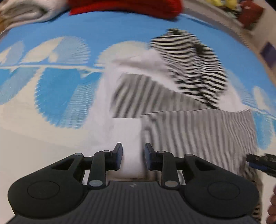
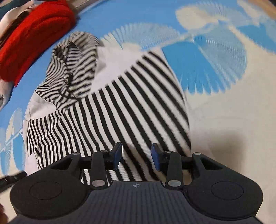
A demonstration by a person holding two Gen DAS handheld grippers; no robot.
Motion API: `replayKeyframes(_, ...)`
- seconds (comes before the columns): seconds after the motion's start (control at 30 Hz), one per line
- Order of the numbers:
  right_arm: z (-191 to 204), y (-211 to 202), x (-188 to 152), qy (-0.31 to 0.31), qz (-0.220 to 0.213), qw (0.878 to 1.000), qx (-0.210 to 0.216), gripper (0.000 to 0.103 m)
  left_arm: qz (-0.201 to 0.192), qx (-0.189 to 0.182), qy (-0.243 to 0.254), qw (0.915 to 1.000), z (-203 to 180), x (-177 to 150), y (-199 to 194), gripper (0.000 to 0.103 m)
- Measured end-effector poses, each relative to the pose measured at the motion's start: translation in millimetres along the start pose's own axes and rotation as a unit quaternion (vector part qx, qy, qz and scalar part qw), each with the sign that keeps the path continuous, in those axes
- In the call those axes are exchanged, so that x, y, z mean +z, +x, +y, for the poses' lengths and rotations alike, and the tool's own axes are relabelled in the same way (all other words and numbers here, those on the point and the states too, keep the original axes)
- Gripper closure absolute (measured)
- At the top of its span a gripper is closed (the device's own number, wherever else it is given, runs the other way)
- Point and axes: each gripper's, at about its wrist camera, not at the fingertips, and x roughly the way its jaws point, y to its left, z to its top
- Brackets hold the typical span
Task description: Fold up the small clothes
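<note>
Fabric fills our left wrist view: the striped garment, black-and-white with plain white panels, lies spread on a blue-and-white leaf-patterned cloth that covers the surface. Our left gripper has its fingers parted, with a white band of the garment running up between them; we cannot tell whether the pads touch it, and they are not closed on it. A bunched, finely striped part sits at the garment's far end. Beyond it, along the far edge of the cloth, lie a red garment and a pale one. The tip of the other tool shows dark at the right edge.

In our right wrist view, the right gripper hovers low over the wide-striped body of the garment, fingers apart and gripping nothing. The bunched part lies at the far left of the garment, just beside the red garment. The patterned cloth stretches away to the right.
</note>
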Motion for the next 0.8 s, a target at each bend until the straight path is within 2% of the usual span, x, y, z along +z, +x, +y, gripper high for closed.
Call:
replayKeyframes(0.07, -5, 2, 0, 0.0, 0.004, 1.0, -0.002, 0.063, 0.021, -0.006, 0.011, 0.9997, -6, -9, 19, 0.067)
replayKeyframes(0.1, -9, 4, -3, 0.007, 0.012, 1.0, -0.004, 0.063, 0.053, 0.009, 0.016, 0.9984, -6, -16, 36, 0.066)
replayKeyframes(0.13, -12, 8, -3, 0.015, 0.02, 1.0, -0.007, 0.063, 0.064, 0.015, 0.018, 0.9977, -4, -23, 44, 0.065)
replayKeyframes(0.17, -16, 10, -5, 0.022, 0.026, 0.999, -0.013, 0.063, 0.05, 0.018, 0.024, 0.9983, -7, -23, 42, 0.064)
replayKeyframes(0.2, -16, 12, 0, 0.024, 0.026, 0.999, -0.016, 0.063, 0.054, 0.03, 0.031, 0.9976, -12, -20, 38, 0.064)
replayKeyframes(0.27, -10, 7, 2, 0.007, 0.011, 1.0, -0.022, 0.063, 0.039, 0.041, 0.034, 0.9978, -21, -14, 23, 0.063)
replayKeyframes(0.4, 8, -8, 0, -0.06, -0.039, 0.997, -0.036, 0.062, -0.008, 0.003, 0.047, 0.9988, -36, -5, -2, 0.047)
replayKeyframes(0.47, 9, -2, -1, -0.062, -0.028, 0.998, -0.017, 0.059, -0.017, -0.004, 0.055, 0.9983, -37, -5, 6, 0.042)
replayKeyframes(0.53, -5, 17, -4, -0.001, 0.021, 1.0, 0.002, 0.058, 0.026, 0.032, 0.051, 0.9978, -29, -10, 34, 0.042)
replayKeyframes(0.57, -10, 23, -6, 0.015, 0.027, 0.999, -0.005, 0.06, 0.058, 0.055, 0.039, 0.996, -20, -13, 48, 0.043)
replayKeyframes(0.6, -10, 22, -6, 0.014, 0.022, 1.0, -0.007, 0.06, 0.063, 0.06, 0.022, 0.996, -13, -15, 54, 0.038)
replayKeyframes(0.67, 2, 16, -3, -0.009, 0.016, 0.999, -0.027, 0.06, 0.064, 0.057, 0.005, 0.9963, -10, -7, 47, 0.04)
replayKeyframes(0.7, 7, 11, -2, -0.018, 0.006, 0.999, -0.032, 0.059, 0.056, 0.048, 0.0, 0.9973, -12, -2, 36, 0.04)
replayKeyframes(0.8, 24, -2, -1, -0.044, -0.017, 0.999, -0.027, 0.059, -0.012, -0.003, 0.007, 0.9999, -23, 15, -8, 0.039)
